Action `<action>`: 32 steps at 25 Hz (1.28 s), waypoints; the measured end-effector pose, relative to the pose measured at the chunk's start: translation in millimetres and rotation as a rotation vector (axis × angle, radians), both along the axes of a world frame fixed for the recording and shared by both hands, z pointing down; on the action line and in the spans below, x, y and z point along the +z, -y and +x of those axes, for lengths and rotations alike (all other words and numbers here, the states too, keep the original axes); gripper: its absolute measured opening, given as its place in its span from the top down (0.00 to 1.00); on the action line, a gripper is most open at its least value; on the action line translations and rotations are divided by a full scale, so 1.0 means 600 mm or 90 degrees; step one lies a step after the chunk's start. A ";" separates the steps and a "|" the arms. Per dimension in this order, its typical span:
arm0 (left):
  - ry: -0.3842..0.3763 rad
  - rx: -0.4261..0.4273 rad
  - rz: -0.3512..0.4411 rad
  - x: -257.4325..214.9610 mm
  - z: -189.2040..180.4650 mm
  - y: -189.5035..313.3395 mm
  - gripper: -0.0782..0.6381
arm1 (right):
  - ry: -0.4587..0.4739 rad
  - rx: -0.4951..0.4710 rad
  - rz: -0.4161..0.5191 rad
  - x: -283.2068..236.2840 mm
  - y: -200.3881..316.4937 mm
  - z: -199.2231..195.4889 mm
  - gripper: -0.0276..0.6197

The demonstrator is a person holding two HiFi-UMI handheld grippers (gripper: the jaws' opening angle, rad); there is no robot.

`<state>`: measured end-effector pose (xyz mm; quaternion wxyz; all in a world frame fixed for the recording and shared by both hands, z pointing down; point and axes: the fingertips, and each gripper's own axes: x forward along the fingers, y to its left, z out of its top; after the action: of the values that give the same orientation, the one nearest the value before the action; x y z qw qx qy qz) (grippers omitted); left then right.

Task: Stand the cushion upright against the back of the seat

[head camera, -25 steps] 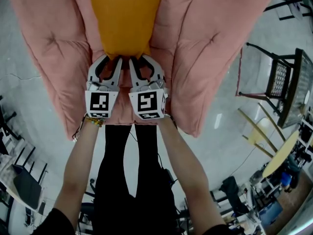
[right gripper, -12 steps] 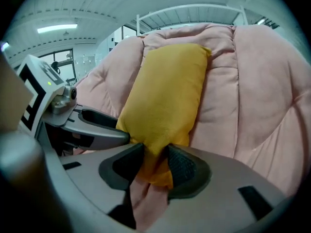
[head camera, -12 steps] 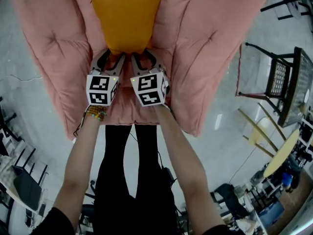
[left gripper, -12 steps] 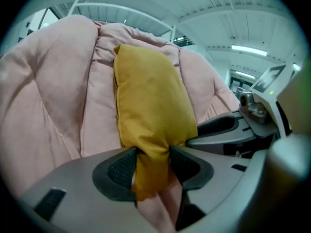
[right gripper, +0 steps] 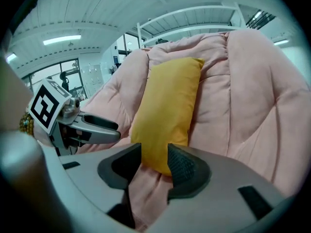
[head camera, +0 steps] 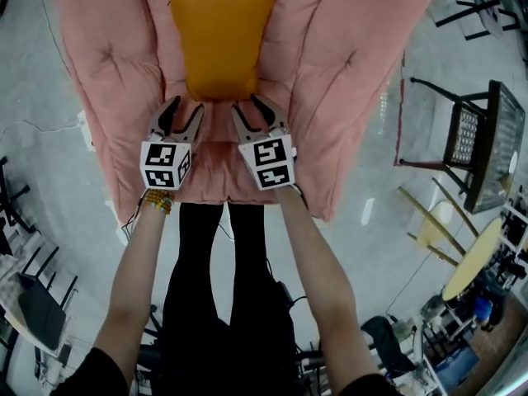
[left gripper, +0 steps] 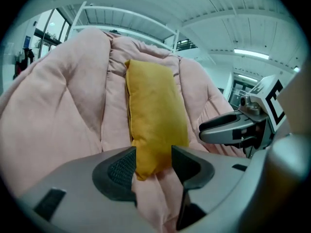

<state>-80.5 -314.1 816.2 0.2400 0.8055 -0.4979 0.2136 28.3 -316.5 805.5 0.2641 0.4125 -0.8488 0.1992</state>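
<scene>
Head view, cushion: The orange rectangular fabric cushion is at the top centre of the frame. It lies lengthwise along the middle fold of the pink quilted padded seat, which fills the upper half.
Head view, left gripper: The left gripper sits just below the cushion's lower left corner. Its jaws are spread and point up the frame at the cushion's lower edge.
Head view, right gripper: The right gripper sits just below the lower right corner, jaws likewise spread, beside the left gripper but apart from it.
Head view, surroundings: A black metal chair stands at the right edge, well apart from the seat.
Left gripper view, jaws: The jaws are apart and have just been opening. The cushion's lower end shows in the gap, with neither pad pressing on it.
Left gripper view, cushion: It stands on end at frame centre, leaning against the seat's back. The right gripper is at middle right.
Right gripper view, jaws: The jaws are parted and have just been opening. The cushion's bottom edge lies in the gap, unpinched, with pink fabric below it.
Right gripper view, cushion: It is upright at frame centre, tilted slightly right against the seat's back. The left gripper is at middle left.
</scene>
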 end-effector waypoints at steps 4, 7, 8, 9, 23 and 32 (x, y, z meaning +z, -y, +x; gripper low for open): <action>-0.006 0.001 0.008 -0.054 0.009 -0.046 0.58 | 0.039 -0.007 0.012 -0.070 -0.030 0.002 0.69; -0.022 0.010 0.012 -0.116 0.032 -0.072 0.59 | 0.063 -0.004 0.025 -0.140 -0.052 0.004 0.73; -0.027 0.015 0.018 -0.141 0.039 -0.081 0.60 | 0.068 -0.006 0.031 -0.164 -0.061 0.001 0.76; -0.031 0.020 0.024 -0.168 0.045 -0.089 0.64 | 0.070 -0.009 0.038 -0.188 -0.071 -0.003 0.79; -0.017 0.098 0.116 -0.492 0.103 -0.166 0.85 | 0.173 -0.088 0.088 -0.480 -0.157 0.005 0.93; -0.018 0.111 0.152 -0.634 0.146 -0.229 0.85 | 0.214 -0.093 0.138 -0.662 -0.205 0.057 0.93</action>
<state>7.1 -177.0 435.5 0.1297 0.8715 -0.4445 0.1614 62.6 -193.5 408.3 0.0864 0.3368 -0.9249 0.1535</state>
